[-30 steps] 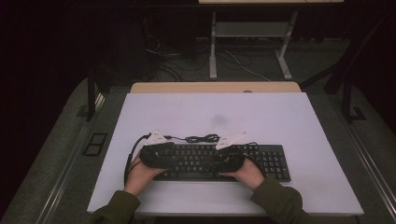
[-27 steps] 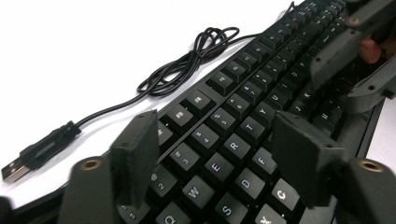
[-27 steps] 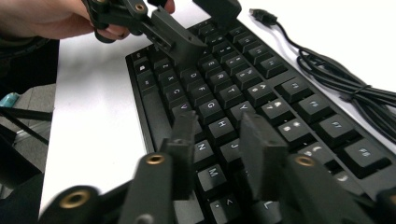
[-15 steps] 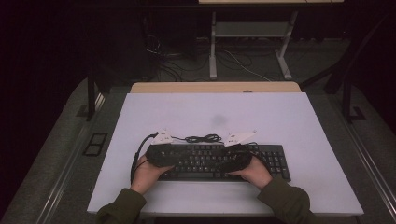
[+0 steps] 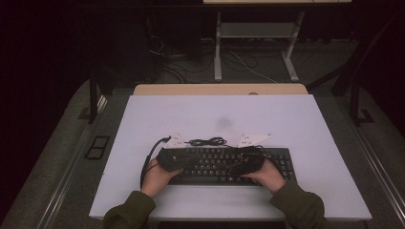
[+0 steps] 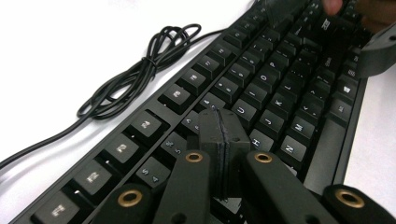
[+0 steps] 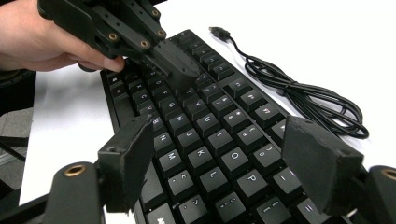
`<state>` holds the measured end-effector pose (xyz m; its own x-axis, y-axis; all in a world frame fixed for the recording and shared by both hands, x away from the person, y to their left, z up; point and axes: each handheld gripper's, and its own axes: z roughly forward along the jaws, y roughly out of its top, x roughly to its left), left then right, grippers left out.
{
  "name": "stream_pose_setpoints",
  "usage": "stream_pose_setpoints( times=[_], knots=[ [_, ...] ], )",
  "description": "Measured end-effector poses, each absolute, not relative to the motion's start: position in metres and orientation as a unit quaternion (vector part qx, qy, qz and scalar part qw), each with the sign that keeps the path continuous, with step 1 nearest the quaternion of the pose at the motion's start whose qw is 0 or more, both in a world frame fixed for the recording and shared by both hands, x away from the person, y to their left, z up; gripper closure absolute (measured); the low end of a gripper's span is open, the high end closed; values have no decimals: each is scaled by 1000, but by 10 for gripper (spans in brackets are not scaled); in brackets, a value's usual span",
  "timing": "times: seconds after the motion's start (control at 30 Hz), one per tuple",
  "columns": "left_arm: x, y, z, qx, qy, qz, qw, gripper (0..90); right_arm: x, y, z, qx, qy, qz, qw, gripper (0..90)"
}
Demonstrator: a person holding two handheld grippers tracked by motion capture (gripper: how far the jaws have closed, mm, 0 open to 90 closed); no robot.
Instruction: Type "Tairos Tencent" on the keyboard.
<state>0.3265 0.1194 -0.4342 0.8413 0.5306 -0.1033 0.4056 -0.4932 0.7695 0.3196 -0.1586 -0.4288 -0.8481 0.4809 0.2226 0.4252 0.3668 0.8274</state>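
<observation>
The left hand-held gripper [image 6: 219,140] has just closed its jaws flat together with nothing between them, tip poised just over the middle keys of the black keyboard [image 5: 229,164], while the right hand-held gripper [image 7: 224,168] has just opened wide, its pads straddling the keys and gripping nothing; the pinched tip looks set to press a key. The keyboard lies near the front edge of the white surface [image 5: 143,119], its bundled cable [image 5: 207,141] just behind it, both forearms reaching in low from the near side

Letters U, J, K, L, N, M on keyboard [image 6: 261,107] keys
</observation>
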Motion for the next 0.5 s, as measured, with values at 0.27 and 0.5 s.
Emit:
stream_pose_setpoints(
  times=[0.27, 0.5],
  knots=[
    [328, 117, -438, 866, 271, 71, 415, 892, 320, -159, -430, 276, 826, 490, 28, 246],
    [327, 117, -437, 865, 274, 65, 416, 892, 321, -160, -431, 276, 826, 490, 25, 239]
  ],
)
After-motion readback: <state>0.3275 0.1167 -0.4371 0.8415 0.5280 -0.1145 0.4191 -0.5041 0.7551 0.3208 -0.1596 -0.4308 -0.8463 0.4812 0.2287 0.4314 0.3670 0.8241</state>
